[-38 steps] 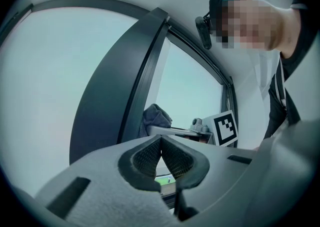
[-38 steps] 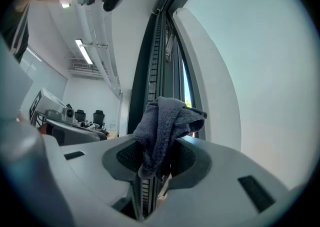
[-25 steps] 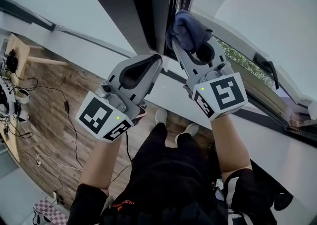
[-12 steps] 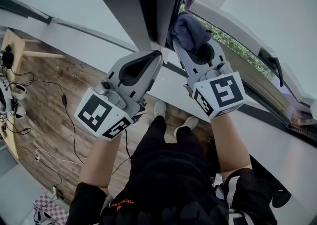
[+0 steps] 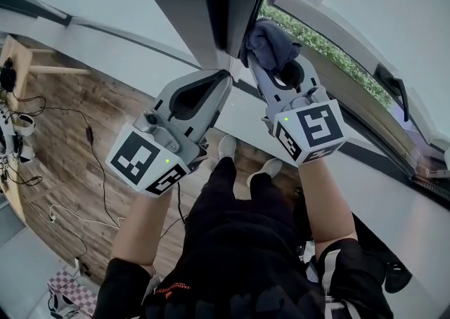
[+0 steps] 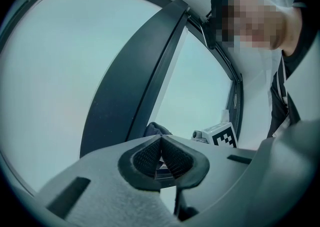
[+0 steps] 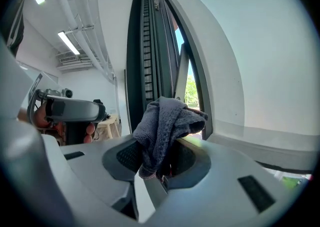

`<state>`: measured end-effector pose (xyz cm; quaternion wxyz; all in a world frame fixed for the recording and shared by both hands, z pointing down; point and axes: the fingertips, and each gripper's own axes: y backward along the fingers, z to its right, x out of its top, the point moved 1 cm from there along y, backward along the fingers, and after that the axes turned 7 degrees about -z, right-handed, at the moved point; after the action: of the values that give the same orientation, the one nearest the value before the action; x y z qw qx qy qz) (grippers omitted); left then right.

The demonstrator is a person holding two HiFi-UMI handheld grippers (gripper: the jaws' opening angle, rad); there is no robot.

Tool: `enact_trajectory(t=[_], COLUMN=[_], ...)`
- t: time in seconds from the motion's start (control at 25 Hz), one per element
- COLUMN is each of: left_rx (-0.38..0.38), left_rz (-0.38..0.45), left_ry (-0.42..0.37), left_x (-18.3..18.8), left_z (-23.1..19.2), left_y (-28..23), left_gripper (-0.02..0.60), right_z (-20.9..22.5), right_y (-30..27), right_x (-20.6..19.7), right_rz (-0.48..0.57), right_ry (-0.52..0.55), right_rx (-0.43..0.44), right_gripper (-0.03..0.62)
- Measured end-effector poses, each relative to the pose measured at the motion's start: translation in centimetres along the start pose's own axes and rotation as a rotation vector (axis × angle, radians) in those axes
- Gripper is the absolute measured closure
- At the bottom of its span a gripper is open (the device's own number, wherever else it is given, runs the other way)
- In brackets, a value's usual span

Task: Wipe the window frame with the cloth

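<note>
Head view counts two grippers, one cloth and one dark window frame (image 5: 211, 1). The right gripper (image 5: 273, 66) is raised to the frame, and its jaws are clamped on the single blue-grey cloth (image 5: 271, 42). The cloth bunches out past the jaw tips and sits just beside the edge of the frame's dark upright. Whether it actually presses on that edge cannot be told.

Right gripper view shows the same: the cloth is pinched between the two pads, with a folded wad standing up above them and a short tail hanging below. The frame's ribbed channel rises directly behind it.

The left gripper (image 5: 223, 79) is held lower and to the left of the cloth, near but apart from it. Left gripper view shows its two ribbed pads closed tip to tip with nothing between them.

Below the grippers are the person's dark-clad legs, two pale shoes (image 5: 227, 146) and a wooden floor (image 5: 63, 121) with several cables (image 5: 91, 149) trailing over it.
</note>
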<state>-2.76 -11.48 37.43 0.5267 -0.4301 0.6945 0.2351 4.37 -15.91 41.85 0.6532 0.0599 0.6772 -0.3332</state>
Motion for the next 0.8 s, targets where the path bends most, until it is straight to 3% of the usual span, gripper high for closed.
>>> enact_trajectory(t=[0.8], left_rx=[0.011], left_rz=[-0.039], left_ry=[0.066], left_x=[-3.9], left_z=[-1.5], left_y=[-0.1], left_gripper=[0.561], right_z=[0.5], right_y=[-2.4], right_x=[-4.8], right_rz=[-0.061], right_ry=[-0.037], right_rx=[-0.022], right_gripper=[0.477])
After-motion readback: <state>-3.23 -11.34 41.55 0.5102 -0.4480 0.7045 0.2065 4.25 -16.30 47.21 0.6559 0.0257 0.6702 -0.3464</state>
